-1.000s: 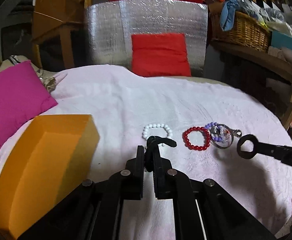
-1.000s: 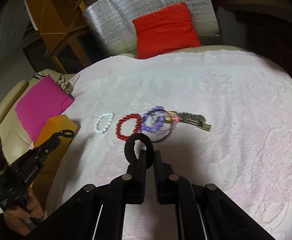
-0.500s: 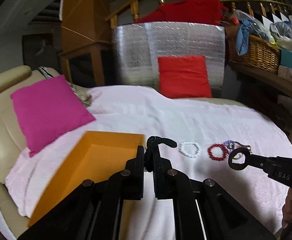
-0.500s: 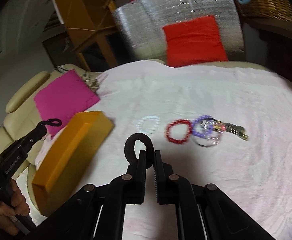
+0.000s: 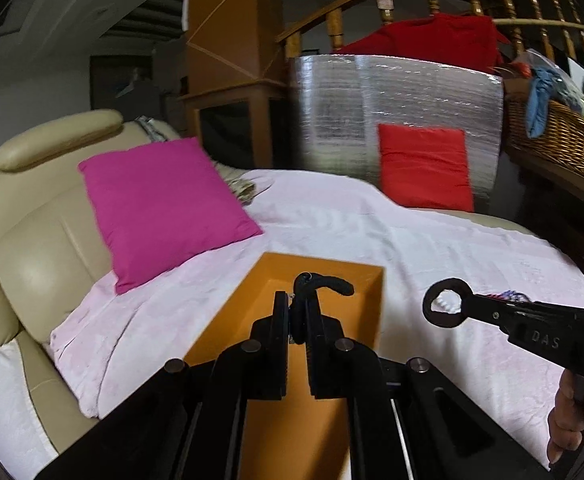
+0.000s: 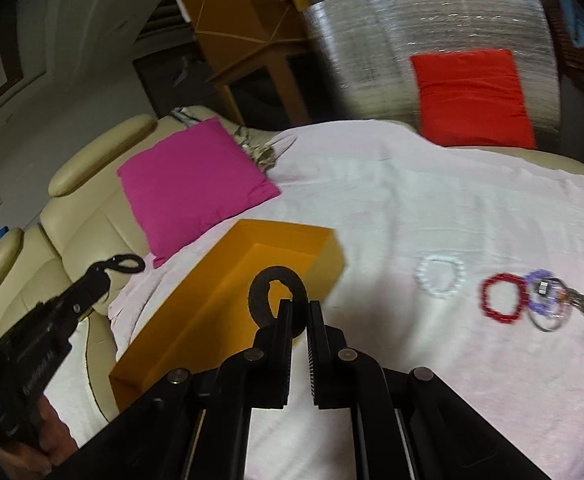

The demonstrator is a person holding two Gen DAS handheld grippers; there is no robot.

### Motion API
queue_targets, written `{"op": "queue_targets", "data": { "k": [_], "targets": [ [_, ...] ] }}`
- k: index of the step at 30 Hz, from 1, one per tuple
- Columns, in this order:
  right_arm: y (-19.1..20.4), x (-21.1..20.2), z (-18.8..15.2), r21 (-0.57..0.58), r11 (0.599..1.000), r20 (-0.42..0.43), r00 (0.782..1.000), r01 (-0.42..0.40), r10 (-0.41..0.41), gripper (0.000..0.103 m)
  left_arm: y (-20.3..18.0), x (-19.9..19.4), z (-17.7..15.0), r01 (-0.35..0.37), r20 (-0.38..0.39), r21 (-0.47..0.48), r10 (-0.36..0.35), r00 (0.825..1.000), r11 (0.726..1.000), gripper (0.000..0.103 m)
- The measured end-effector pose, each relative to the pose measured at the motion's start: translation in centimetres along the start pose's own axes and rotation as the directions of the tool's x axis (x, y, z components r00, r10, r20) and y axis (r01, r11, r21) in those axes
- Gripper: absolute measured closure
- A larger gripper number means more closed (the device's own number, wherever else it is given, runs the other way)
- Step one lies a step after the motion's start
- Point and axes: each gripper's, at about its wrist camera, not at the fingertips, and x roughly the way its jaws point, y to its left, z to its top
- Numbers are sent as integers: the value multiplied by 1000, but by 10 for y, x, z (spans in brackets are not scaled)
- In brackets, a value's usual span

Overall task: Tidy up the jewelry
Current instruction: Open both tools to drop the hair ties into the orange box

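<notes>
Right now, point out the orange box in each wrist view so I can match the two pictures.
Left wrist: the orange box sits low centre, open, right behind the left gripper.
Right wrist: it lies left of centre, seen from outside, behind the right gripper.
Shared landmark: the magenta cushion, just beyond the box's far left corner.

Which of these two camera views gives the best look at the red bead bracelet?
The right wrist view: the red bracelet lies whole, slightly blurred, on the pink sheet. In the left wrist view the right gripper covers that spot; it isn't discernible.
</notes>
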Motion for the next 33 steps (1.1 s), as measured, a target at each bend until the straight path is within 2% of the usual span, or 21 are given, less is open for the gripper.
{"op": "queue_targets", "data": {
  "k": [9,14,16,18,19,20,21,22,23,25,28,33],
  "targets": [
    [44,51,-7,-51,999,-79,997,-14,10,95,36,13,-21,-48,-60,-38,46,997,998,95],
    [51,68,-14,-49,999,-117,993,-10,4,94,50,29,-39,-50,-137,-84,38,990,995,95],
    [51,74,-17,-41,999,-129,992,-16,11,93,57,38,-48,-43,-187,-124,19,982,991,93],
    [49,76,-17,-24,999,-137,990,-36,32,92,61,45,-55,-32,-222,-149,-2,975,988,84],
    [48,76,-16,-18,999,-136,990,-40,37,88,61,47,-57,-35,-232,-152,-1,973,988,66],
    [46,75,-16,-8,999,-131,991,-43,42,78,60,46,-58,-41,-234,-153,4,972,987,51],
    [43,72,-15,5,999,-127,991,-52,52,72,59,44,-58,-55,-224,-150,21,974,987,47],
    [39,70,-14,21,998,-121,990,-64,66,58,58,42,-57,-62,-217,-145,30,976,987,46],
    [34,65,-13,41,996,-103,992,-73,77,48,55,41,-55,-63,-214,-135,33,976,989,46],
    [25,55,-11,56,996,-69,995,-67,71,48,49,40,-50,-55,-211,-120,28,977,991,46],
    [4,41,-8,75,996,-63,997,-41,46,48,37,37,-45,-37,-205,-96,17,979,995,46],
    [-51,7,-13,125,992,-40,999,17,-12,48,-2,35,-41,20,-209,-29,-26,978,999,45]
  ]
}}
